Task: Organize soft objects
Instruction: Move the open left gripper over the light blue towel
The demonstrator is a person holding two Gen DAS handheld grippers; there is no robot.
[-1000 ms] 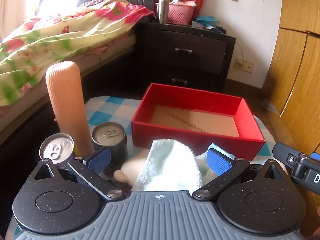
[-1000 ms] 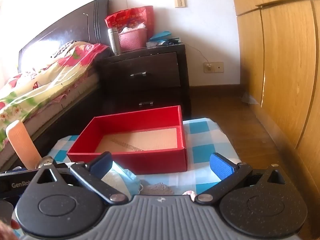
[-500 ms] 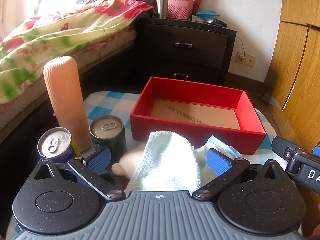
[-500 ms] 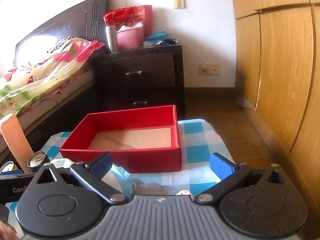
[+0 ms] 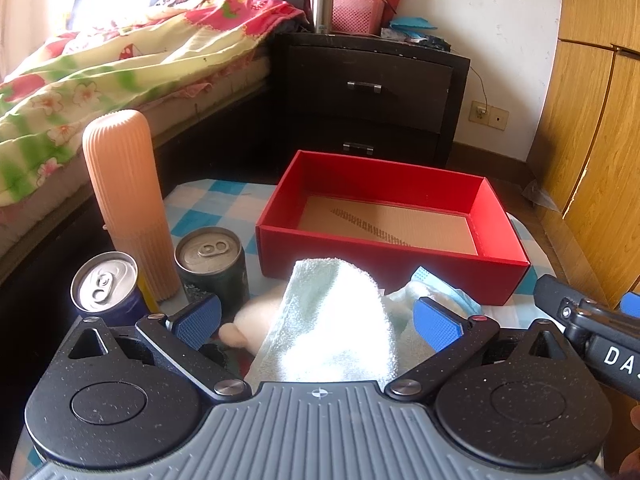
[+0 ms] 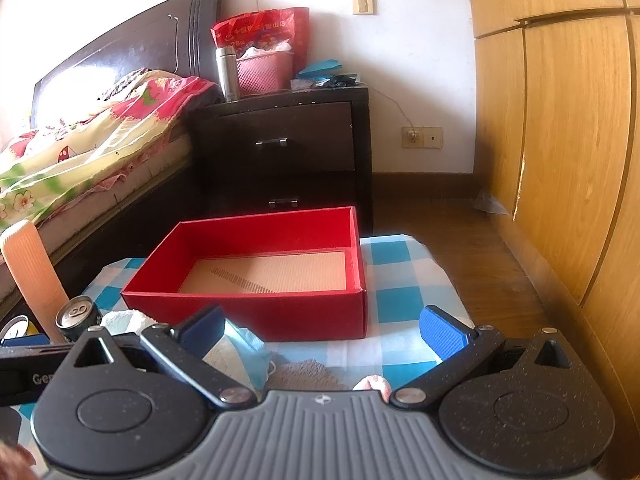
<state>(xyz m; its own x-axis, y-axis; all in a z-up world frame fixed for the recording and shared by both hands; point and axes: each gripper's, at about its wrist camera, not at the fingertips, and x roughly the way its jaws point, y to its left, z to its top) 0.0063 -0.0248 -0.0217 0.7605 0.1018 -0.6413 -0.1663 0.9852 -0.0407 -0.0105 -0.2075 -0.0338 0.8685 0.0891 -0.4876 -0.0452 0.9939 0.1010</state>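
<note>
An empty red box [image 5: 392, 216] stands on the checked table; it also shows in the right wrist view [image 6: 256, 280]. My left gripper [image 5: 316, 318] is open, its jaws on either side of a pale green folded towel [image 5: 332, 320]. A white plush toy [image 5: 248, 320] lies left of the towel and a blue face mask [image 5: 440, 286] to its right. My right gripper [image 6: 322, 330] is open and empty above the mask [image 6: 240, 350], a brown fuzzy cloth [image 6: 304, 374] and a pink soft piece [image 6: 374, 383].
A tall peach ribbed bottle [image 5: 124, 200] and two drink cans [image 5: 212, 264] [image 5: 106, 286] stand at the table's left. Behind are a bed [image 5: 100, 72], a dark nightstand [image 5: 368, 92] and a wooden wardrobe [image 6: 560, 120] on the right.
Both grippers have risen and drawn back slightly, so the box and table sit lower in view. The jaws stay open and nothing has been taken hold of.
</note>
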